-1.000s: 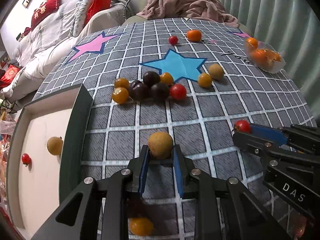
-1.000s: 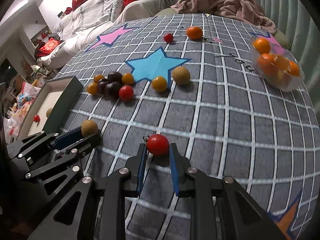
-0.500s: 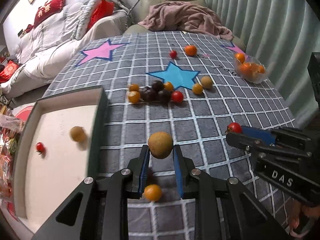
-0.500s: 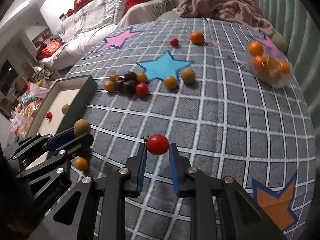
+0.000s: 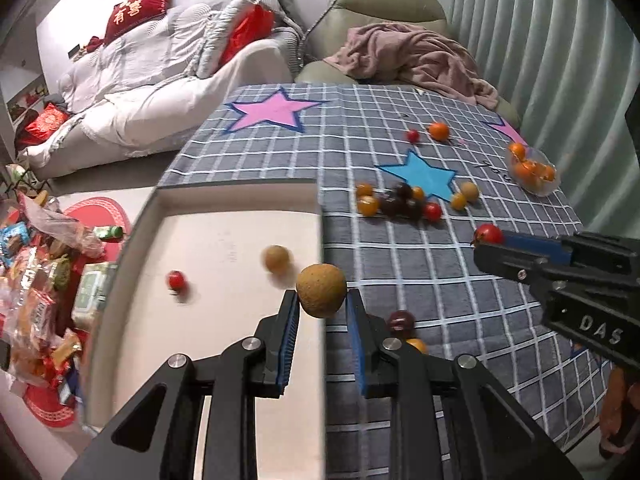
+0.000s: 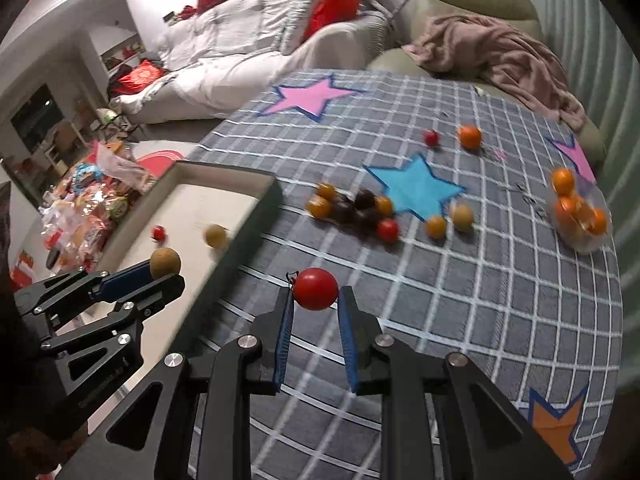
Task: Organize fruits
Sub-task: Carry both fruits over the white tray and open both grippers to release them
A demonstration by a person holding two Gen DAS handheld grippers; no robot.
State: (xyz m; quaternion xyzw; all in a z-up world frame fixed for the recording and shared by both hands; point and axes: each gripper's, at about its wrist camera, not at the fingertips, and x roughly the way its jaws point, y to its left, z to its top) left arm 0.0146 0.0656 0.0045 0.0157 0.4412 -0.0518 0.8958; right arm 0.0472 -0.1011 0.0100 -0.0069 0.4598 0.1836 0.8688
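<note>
My left gripper (image 5: 321,304) is shut on a tan round fruit (image 5: 321,290) and hangs over the right wall of the white tray (image 5: 236,196). In the right wrist view the same left gripper (image 6: 166,270) and tan fruit (image 6: 165,263) sit above the tray (image 6: 224,178). My right gripper (image 6: 315,298) is shut on a red cherry tomato (image 6: 316,289) above the checked cloth (image 6: 460,300); it shows at right in the left view (image 5: 486,238). Inside the tray lie a tan fruit (image 5: 276,258) and a small tomato (image 5: 176,280).
A cluster of dark, orange and red fruits (image 5: 400,202) lies near the blue star (image 5: 420,172). A clear bowl of oranges (image 5: 534,170) stands at the far right. A dark fruit (image 5: 400,320) and an orange one (image 5: 416,345) lie by my left fingers. Snack bags (image 5: 36,280) crowd the floor.
Both grippers have risen and moved left toward the tray, each still holding its fruit. The left one now hangs over the tray's right wall.
</note>
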